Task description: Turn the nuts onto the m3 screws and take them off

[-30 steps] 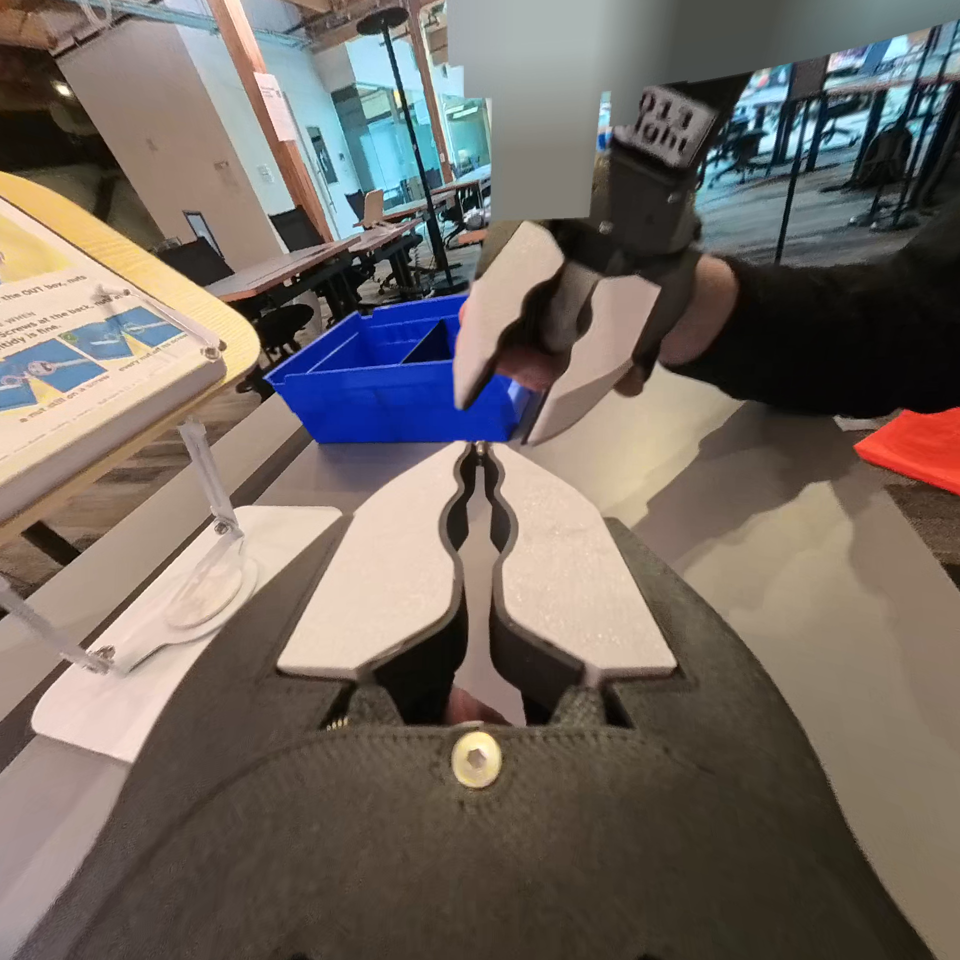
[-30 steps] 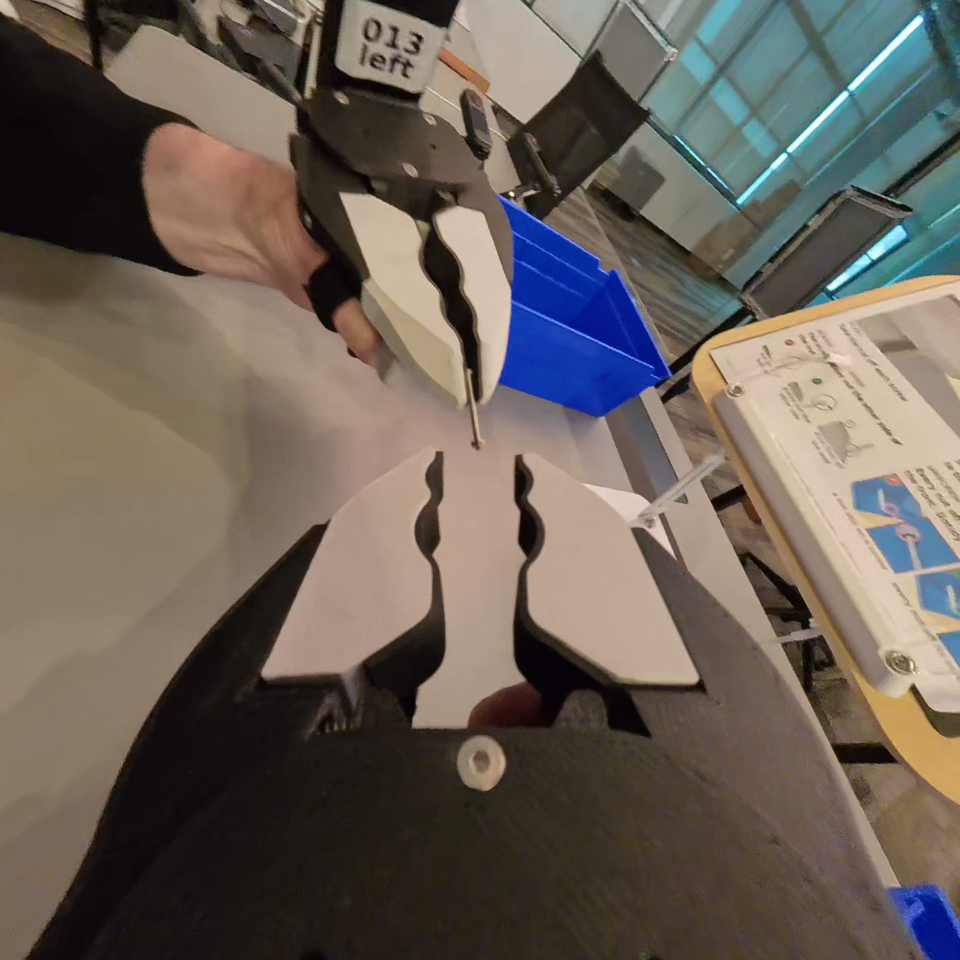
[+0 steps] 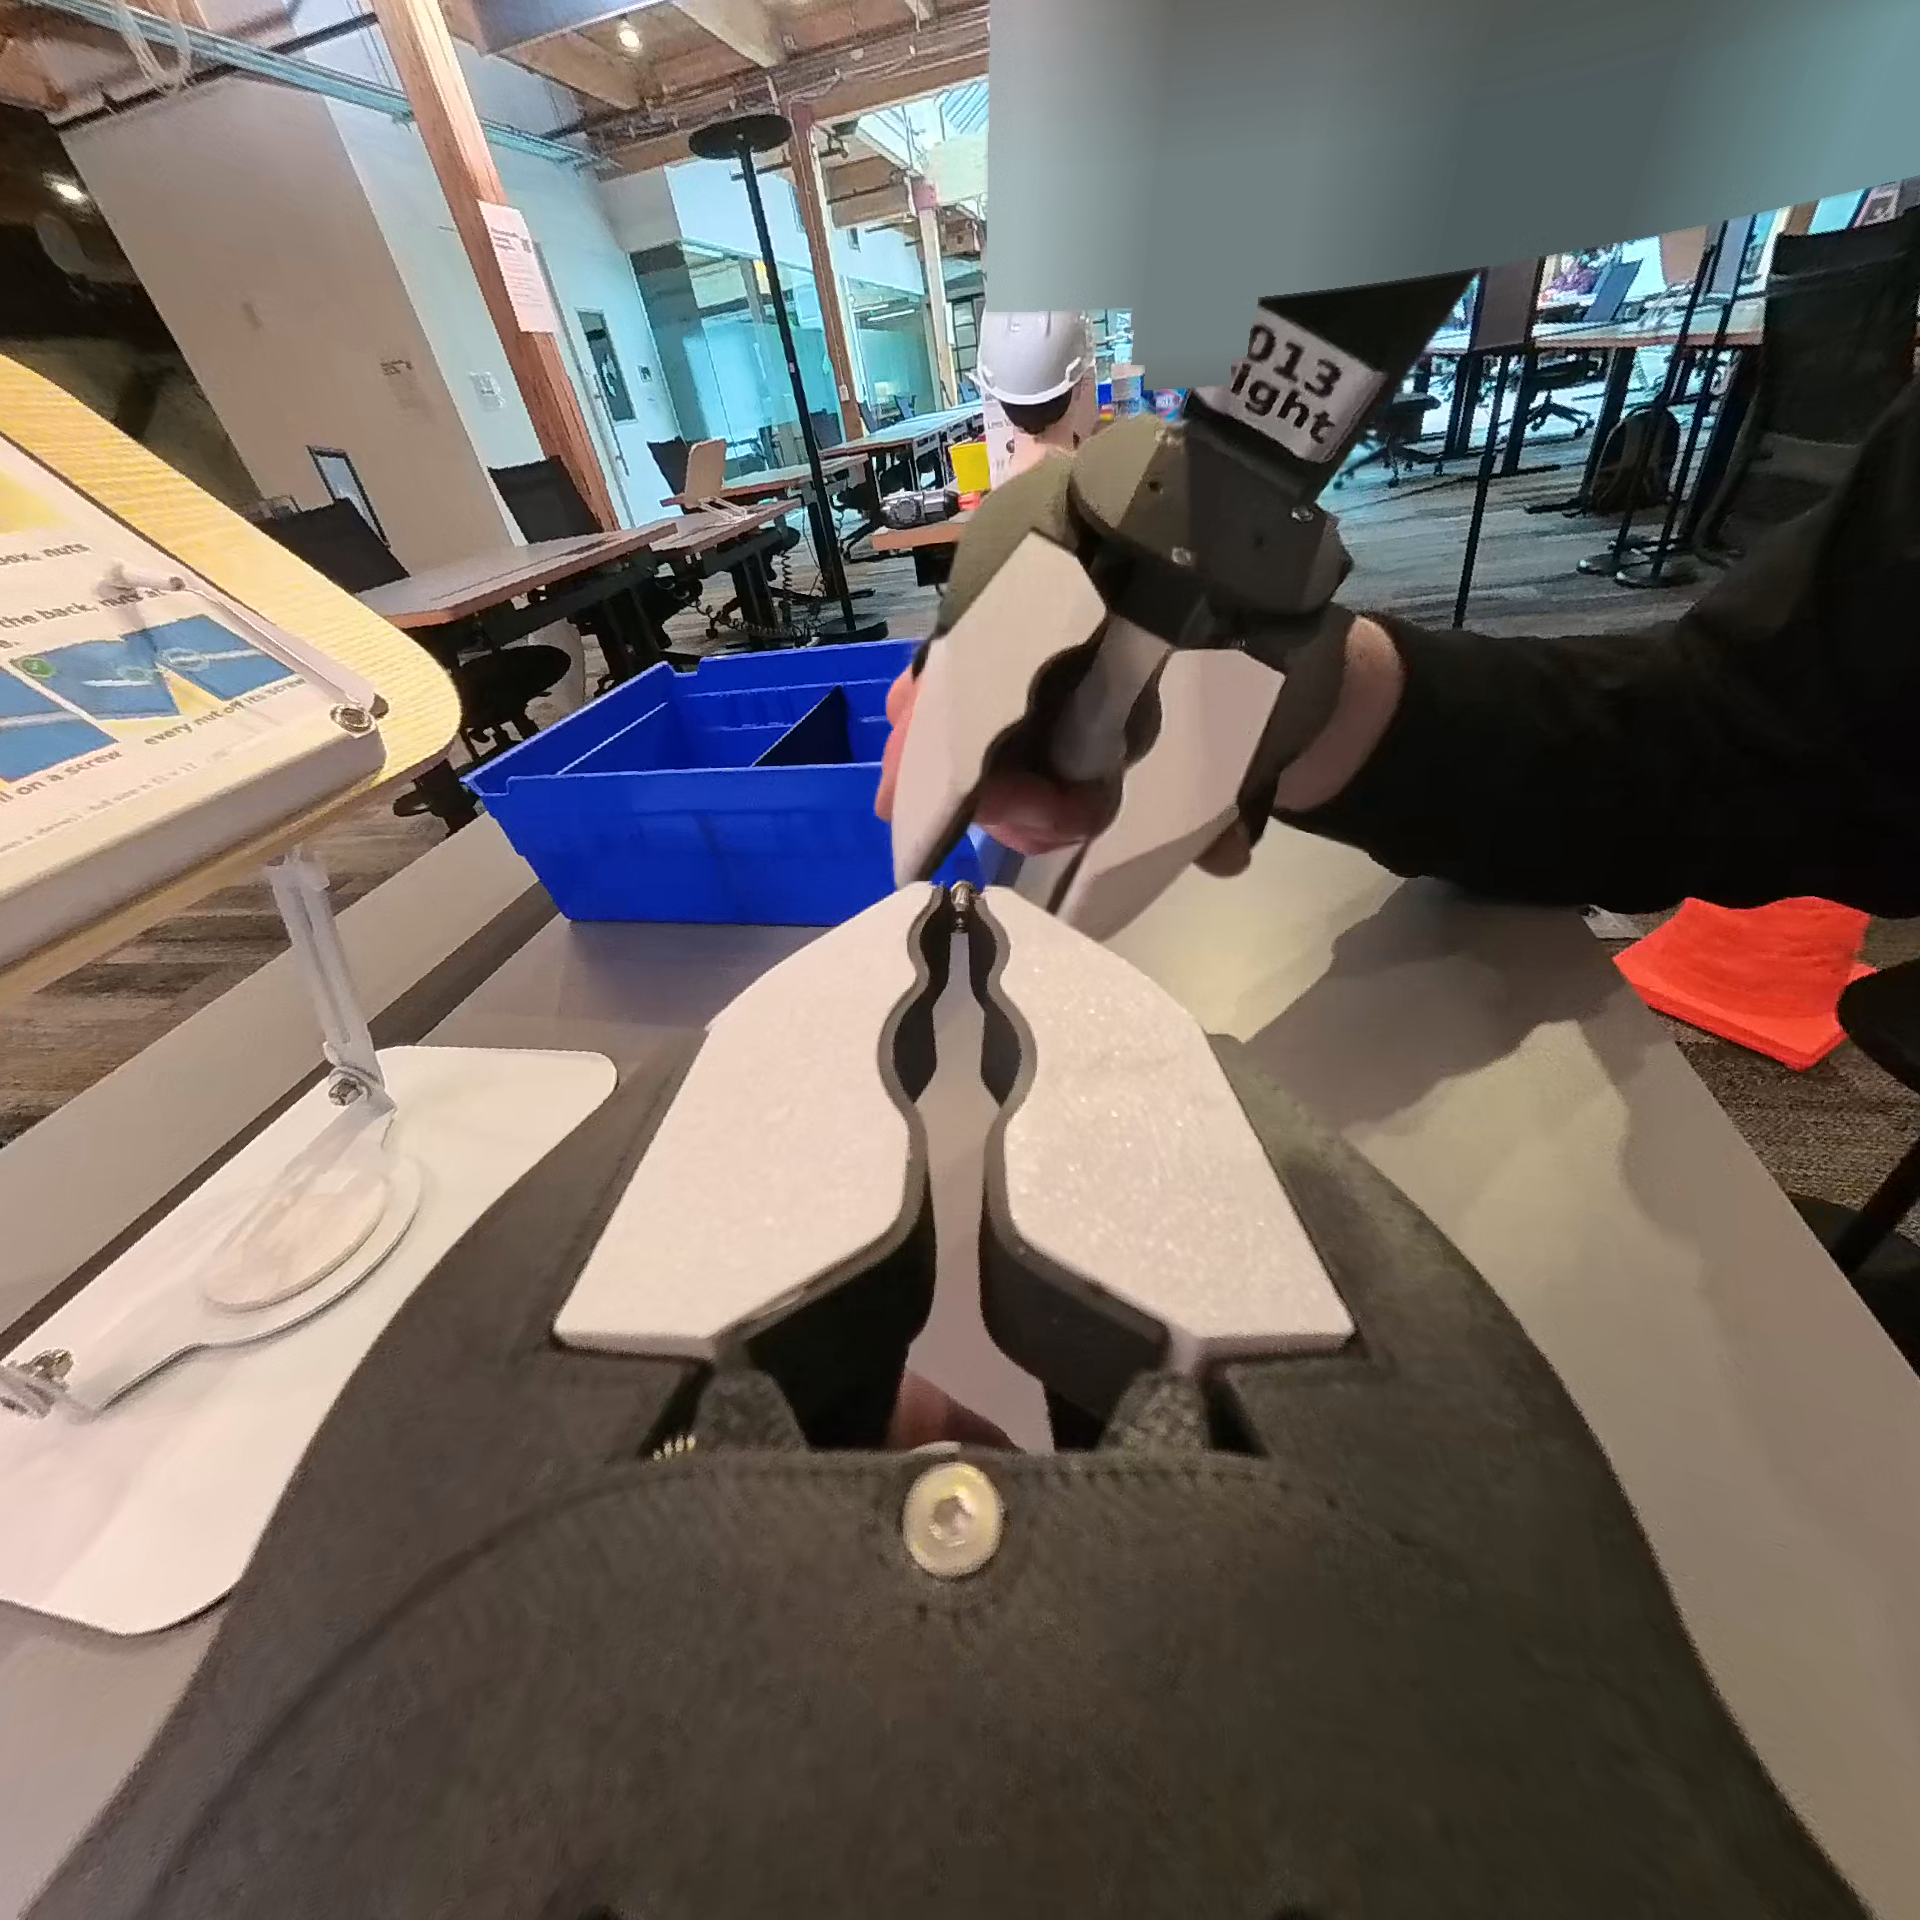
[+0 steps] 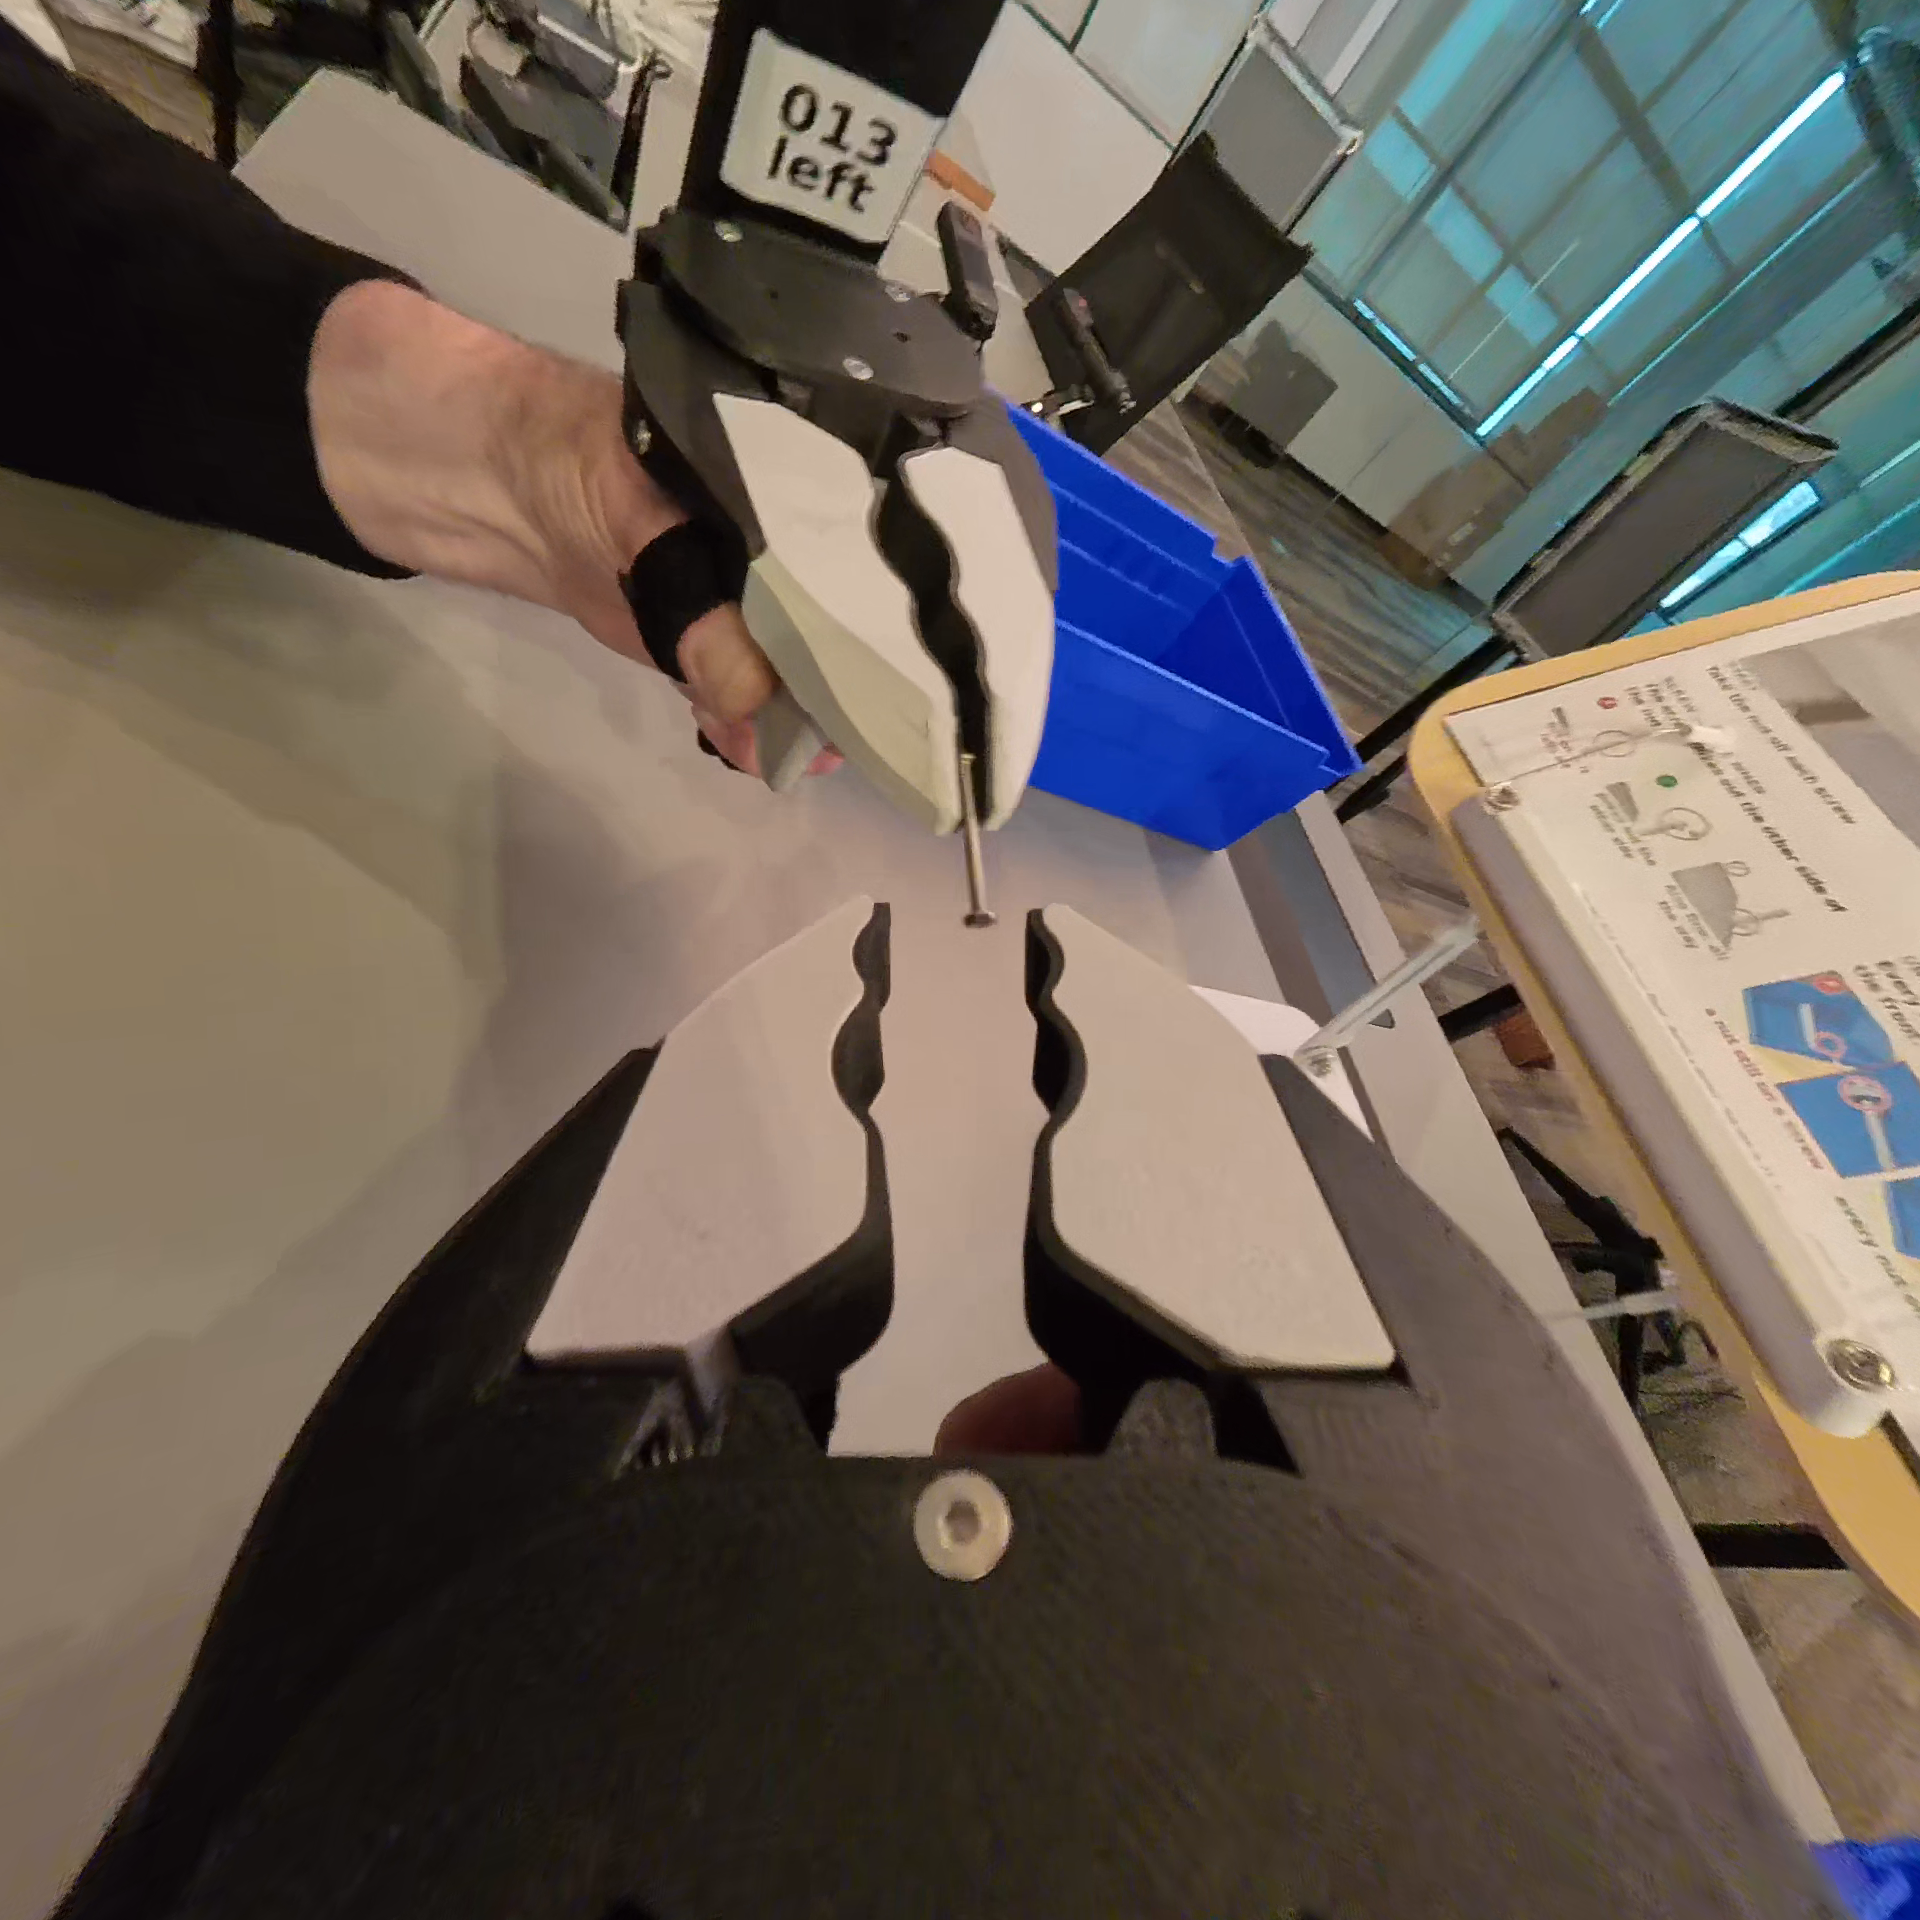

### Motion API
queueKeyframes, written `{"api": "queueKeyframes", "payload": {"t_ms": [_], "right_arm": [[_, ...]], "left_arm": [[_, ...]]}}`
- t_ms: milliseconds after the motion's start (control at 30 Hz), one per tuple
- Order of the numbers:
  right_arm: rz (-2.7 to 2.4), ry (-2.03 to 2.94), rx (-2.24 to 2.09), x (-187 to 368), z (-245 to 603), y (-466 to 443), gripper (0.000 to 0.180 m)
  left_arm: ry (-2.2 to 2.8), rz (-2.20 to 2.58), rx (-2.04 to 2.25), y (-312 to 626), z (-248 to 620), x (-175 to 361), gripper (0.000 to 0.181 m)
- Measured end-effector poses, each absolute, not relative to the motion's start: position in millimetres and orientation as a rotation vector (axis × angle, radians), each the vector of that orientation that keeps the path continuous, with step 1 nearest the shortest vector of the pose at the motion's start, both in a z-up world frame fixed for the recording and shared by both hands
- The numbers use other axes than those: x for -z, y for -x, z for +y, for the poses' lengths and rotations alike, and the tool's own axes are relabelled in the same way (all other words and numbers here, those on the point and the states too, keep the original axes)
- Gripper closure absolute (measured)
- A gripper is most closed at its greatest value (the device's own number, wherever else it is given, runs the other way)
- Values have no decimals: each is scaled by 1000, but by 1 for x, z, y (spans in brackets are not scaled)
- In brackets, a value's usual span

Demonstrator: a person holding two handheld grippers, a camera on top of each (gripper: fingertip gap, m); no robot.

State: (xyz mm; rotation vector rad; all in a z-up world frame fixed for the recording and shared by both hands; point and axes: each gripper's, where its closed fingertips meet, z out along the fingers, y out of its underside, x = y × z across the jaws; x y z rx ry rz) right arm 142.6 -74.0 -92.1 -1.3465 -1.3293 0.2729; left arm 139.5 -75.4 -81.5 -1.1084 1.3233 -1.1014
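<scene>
Right wrist view: left gripper [image 4: 971, 816] pinched tight on a thin screw [image 4: 974, 868], tip pointing down between right gripper [image 4: 956, 914] tips, spread wide, holding nothing. Blue bin [image 4: 1174, 686] just behind, on grey table [image 4: 260, 935].

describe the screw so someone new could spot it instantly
Start at the blue bin on the grey table. In front of it the left gripper points down, shut. The screw is the thin metal pin poking from its fingers, the only slim bare-metal thing there.
</scene>
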Motion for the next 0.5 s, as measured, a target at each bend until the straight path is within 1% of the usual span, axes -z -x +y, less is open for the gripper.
{"api": "queueKeyframes", "payload": {"t_ms": [33, 133, 200, 367, 500], "right_arm": [[-1346, 1344, -266, 95, -76, -140, 155], [-1349, 1319, -277, 90, -81, -138, 156], [-1314, 1294, -327, 80, -84, -141, 164], [-1332, 1345, -259, 94, -73, -143, 158], [-1342, 1342, -282, 95, -76, -138, 161]], "left_arm": [[1111, 1327, 1097, -140, -75, 82, 178], [1106, 1317, 1126, -139, -76, 81, 178], [1111, 1308, 1124, -139, -74, 81, 178], [1102, 1318, 1148, -141, -78, 81, 178], [1104, 1329, 1139, -143, -79, 83, 178]]}}
